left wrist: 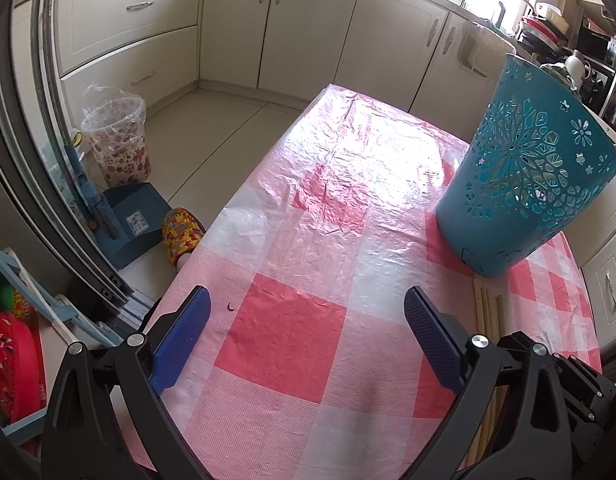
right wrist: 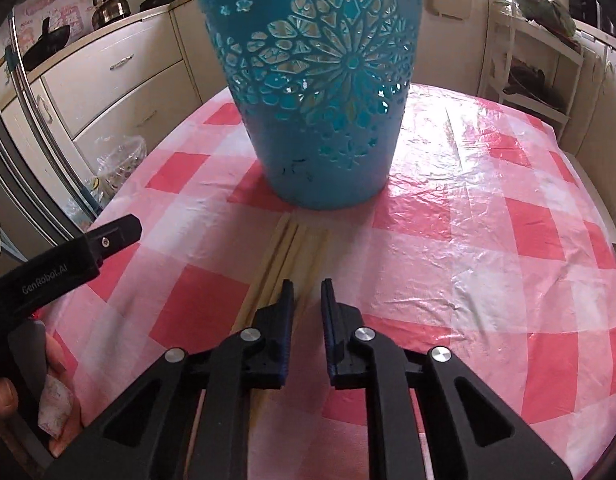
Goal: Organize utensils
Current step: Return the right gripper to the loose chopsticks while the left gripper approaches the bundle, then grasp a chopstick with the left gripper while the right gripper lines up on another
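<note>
Plastic, pale wood and a glossy film over the desk

The desk wears a red-and-white checked sheet, glossy, crinkled, seemingly thin plastic film; the blue basket is smooth moulded plastic, pierced with flower cut-outs, slightly shiny; the chopsticks look like pale, matt, unvarnished wood or bamboo, though blur leaves that uncertain; the left hand-held gripper has matt black plastic arms, bright metal pivot pins and finely ribbed blue pads; the right hand-held gripper is the same matt black; the cabinets are satin cream with metal handles.
</note>
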Tool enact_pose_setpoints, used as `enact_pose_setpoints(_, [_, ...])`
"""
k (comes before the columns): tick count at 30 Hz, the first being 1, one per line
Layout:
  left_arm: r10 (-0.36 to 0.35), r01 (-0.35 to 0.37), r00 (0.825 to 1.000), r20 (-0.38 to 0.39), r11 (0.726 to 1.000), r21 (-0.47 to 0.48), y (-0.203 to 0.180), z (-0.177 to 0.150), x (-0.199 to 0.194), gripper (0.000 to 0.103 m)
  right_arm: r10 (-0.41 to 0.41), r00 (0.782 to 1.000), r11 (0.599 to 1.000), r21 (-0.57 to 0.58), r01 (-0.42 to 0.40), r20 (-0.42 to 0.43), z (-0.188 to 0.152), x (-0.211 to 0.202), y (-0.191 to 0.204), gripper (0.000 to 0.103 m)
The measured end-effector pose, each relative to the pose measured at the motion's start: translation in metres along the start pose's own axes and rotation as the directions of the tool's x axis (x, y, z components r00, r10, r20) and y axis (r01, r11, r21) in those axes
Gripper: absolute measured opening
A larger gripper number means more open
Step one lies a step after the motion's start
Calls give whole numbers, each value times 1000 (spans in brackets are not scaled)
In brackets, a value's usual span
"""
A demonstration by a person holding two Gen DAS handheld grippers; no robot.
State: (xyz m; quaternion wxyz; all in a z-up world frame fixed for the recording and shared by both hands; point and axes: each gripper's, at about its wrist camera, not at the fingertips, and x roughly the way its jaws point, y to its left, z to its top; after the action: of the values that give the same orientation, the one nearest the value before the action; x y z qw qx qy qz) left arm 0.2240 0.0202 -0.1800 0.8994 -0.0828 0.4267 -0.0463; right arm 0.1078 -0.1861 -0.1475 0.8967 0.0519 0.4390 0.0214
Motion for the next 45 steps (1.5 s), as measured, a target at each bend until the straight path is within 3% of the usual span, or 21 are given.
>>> enact_pose_setpoints(10, [2,-2,1000,1,1000,22,-3,0,-1,93,-31,1000,999,20,31,1,-11,-17,-45,7])
enact_pose_setpoints(13, [-3,1,999,36,997,76,-17,-1,-11,93,-27,1000,997,69,26,7,-14,-22,-67,7])
enact_pose_setpoints(17, [-51,45,998,24,978,205,-59,-2,-22,93,18,1000,990,143,-20,16,-13,-22,-79,7])
enact_pose_setpoints(20, [-33,29,999,7,954,298,-85,-8,-19,93,34,999,988,151,-37,19,-12,-21,-81,7])
enact_pose_setpoints(25, [13,8,998,-58,935,355,-106,-21,-3,93,64,998,982,176,-67,24,-13,-21,-85,7])
enact_pose_setpoints(29, [58,-22,995,-83,923,385,-111,-30,5,93,68,997,982,177,-72,26,-14,-22,-87,8])
enact_pose_setpoints(38, [100,-67,993,-60,912,405,-116,-23,5,93,82,996,978,192,-85,27,-15,-22,-88,9])
enact_pose_setpoints(45, [107,-71,992,-64,909,411,-119,-15,14,84,82,996,978,192,-85,27,-14,-22,-88,9])
